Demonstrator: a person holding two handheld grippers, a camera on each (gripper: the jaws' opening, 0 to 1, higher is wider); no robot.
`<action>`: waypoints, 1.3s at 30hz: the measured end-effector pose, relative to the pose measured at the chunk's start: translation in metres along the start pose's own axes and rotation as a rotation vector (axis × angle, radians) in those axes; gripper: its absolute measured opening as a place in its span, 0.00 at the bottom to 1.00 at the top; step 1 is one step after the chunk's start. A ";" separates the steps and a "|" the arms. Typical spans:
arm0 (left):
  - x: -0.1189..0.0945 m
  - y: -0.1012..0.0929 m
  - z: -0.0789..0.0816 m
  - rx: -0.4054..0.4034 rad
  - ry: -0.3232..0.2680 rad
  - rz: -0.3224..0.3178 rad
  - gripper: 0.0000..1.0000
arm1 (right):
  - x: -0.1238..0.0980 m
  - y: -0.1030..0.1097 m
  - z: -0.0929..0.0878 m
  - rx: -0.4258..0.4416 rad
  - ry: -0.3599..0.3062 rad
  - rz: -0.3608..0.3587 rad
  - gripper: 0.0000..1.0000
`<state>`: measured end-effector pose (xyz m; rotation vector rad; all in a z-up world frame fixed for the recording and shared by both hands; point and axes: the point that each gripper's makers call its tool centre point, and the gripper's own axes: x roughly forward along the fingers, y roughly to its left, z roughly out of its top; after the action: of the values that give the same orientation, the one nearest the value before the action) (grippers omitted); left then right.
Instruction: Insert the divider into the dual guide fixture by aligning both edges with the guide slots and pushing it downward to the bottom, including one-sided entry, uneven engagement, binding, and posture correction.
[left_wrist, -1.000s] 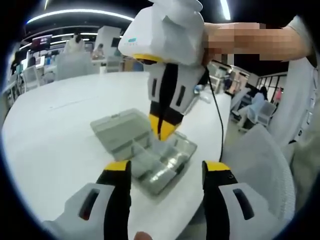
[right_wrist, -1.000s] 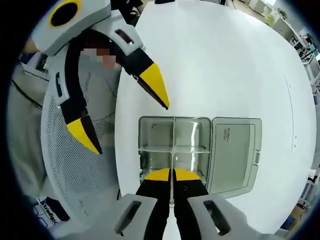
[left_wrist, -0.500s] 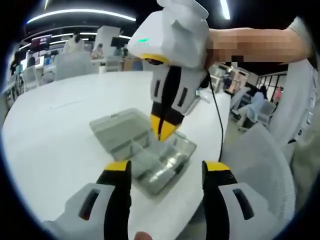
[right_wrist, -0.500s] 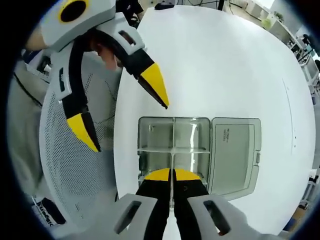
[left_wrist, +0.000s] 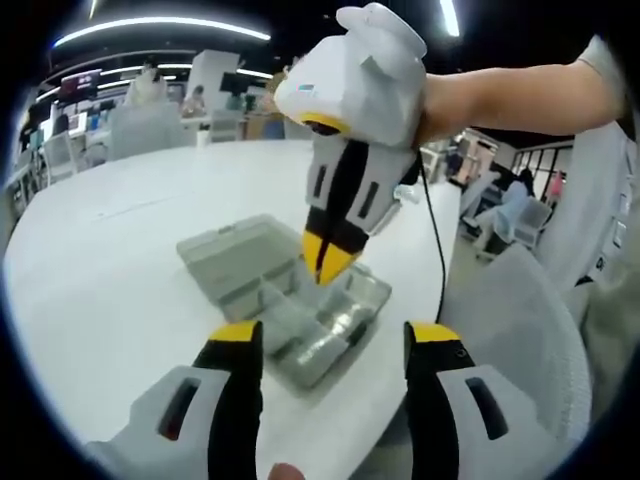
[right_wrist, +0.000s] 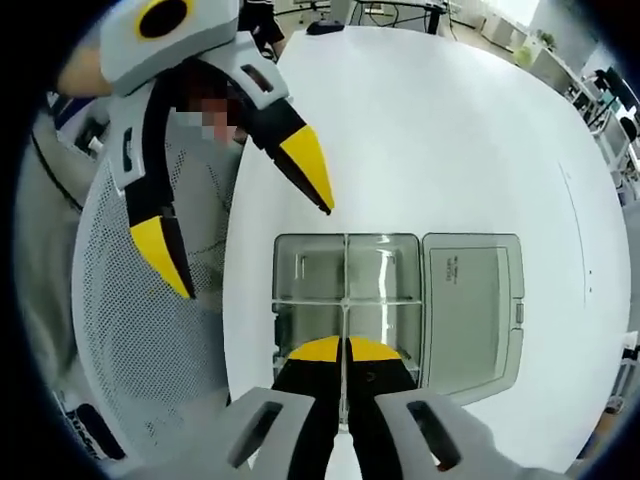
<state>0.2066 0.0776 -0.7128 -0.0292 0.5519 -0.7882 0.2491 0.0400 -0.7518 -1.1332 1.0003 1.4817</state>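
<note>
**Seat the divider square, no forcing**

Right gripper (right_wrist: 345, 348) has its jaws pinched shut on the clear divider (right_wrist: 344, 325), which stands in the open compartment box (right_wrist: 390, 245) at 6 o'clock in the right gripper view. Left gripper (right_wrist: 240, 245) hangs wide open and empty at 10 o'clock, clear of the box. Judgement: keep the divider vertical, check both edges sit in the slots, then press straight down evenly. If it binds, back off and level it. Lid (right_wrist: 470, 300) lies open at 3 o'clock.
</note>
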 end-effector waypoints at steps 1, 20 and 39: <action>0.000 0.000 0.000 0.001 0.001 0.000 0.55 | 0.000 0.000 0.000 -0.003 -0.001 -0.001 0.00; -0.001 -0.001 -0.003 -0.007 0.000 0.003 0.55 | 0.010 0.002 -0.004 -0.036 0.029 -0.005 0.00; -0.002 0.002 -0.005 -0.010 0.002 0.002 0.55 | 0.021 0.001 -0.006 -0.027 0.027 -0.011 0.00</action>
<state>0.2045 0.0807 -0.7165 -0.0368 0.5576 -0.7833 0.2469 0.0382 -0.7738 -1.1793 0.9936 1.4783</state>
